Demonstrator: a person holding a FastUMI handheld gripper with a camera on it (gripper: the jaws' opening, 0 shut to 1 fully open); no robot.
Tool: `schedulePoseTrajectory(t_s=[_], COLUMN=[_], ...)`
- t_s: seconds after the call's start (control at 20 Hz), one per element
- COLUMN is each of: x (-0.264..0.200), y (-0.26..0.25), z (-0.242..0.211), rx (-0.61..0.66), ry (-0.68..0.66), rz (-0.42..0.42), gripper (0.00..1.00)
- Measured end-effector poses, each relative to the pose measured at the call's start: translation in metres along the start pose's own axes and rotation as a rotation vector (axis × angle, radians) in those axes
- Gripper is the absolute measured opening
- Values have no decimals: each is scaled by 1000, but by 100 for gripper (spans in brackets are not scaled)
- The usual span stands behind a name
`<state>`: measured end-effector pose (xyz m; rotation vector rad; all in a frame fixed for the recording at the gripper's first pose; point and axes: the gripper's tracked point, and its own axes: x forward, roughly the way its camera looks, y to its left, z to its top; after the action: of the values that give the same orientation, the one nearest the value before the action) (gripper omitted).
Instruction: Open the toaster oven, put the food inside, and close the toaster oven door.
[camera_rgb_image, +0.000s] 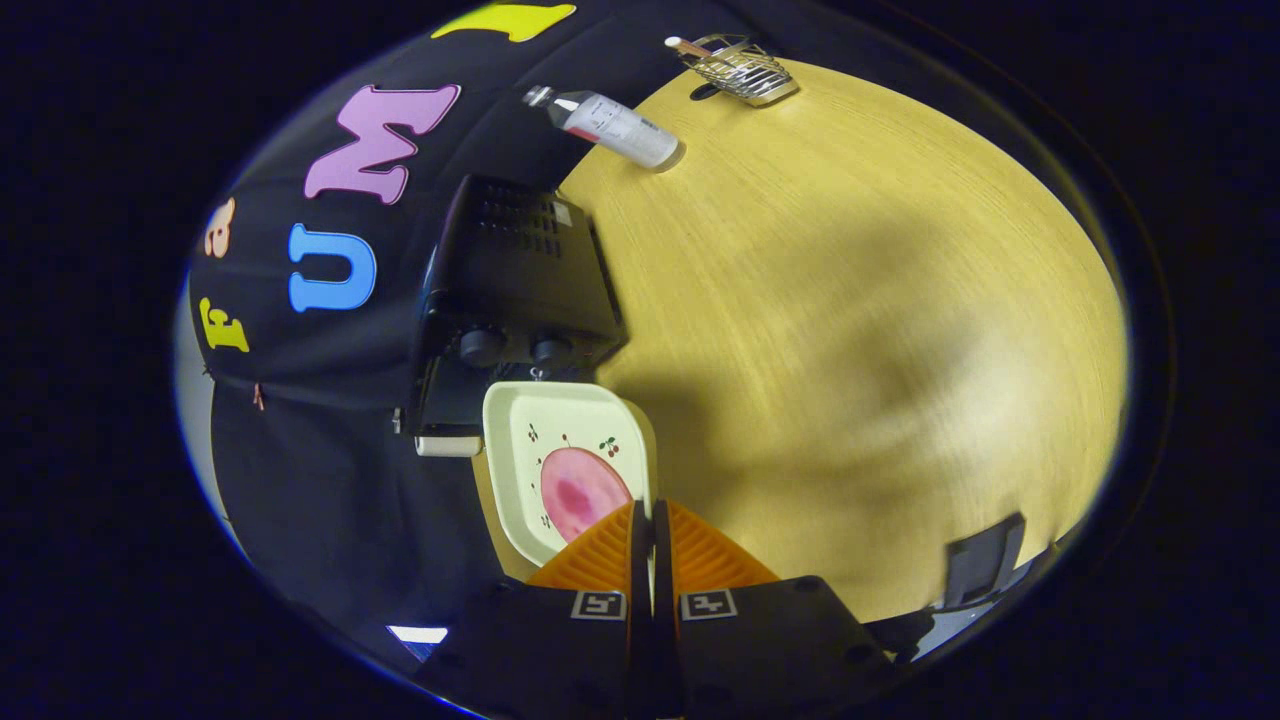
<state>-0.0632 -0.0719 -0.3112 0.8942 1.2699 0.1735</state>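
My gripper (643, 525) is shut on the rim of a cream square plate (520, 440), and its orange fingers (600, 555) are pressed almost together. A round pink slice of food (578, 492) lies on the plate just ahead of the fingertips. Right beyond the plate's far edge stands the black toaster oven (520, 270), its two knobs (483, 347) facing me. Beside the plate is the oven door (440, 400) with its pale handle (447, 445). The door looks swung open, though I cannot tell for certain.
The oven stands on a light wooden table (850, 330), against the black cloth wall. Past the oven a white bottle (612, 125) sits on the table, and a wire rack (740, 68) is at the far end. A dark object (985, 560) is at the table's near edge.
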Motion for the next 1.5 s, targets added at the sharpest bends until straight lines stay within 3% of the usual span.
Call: schedulePoseTrajectory(t_s=[0.2, 0.45, 0.95, 1.15, 1.5], x=[30, 76, 128, 160, 193], y=[50, 81, 130, 160, 174], z=[-34, -53, -20, -9, -4], rx=[38, 160, 390, 504, 675], ry=[-4, -56, -276, -345, -455], rz=[23, -6, -102, -86, -136], gripper=[5, 5, 5, 5, 5])
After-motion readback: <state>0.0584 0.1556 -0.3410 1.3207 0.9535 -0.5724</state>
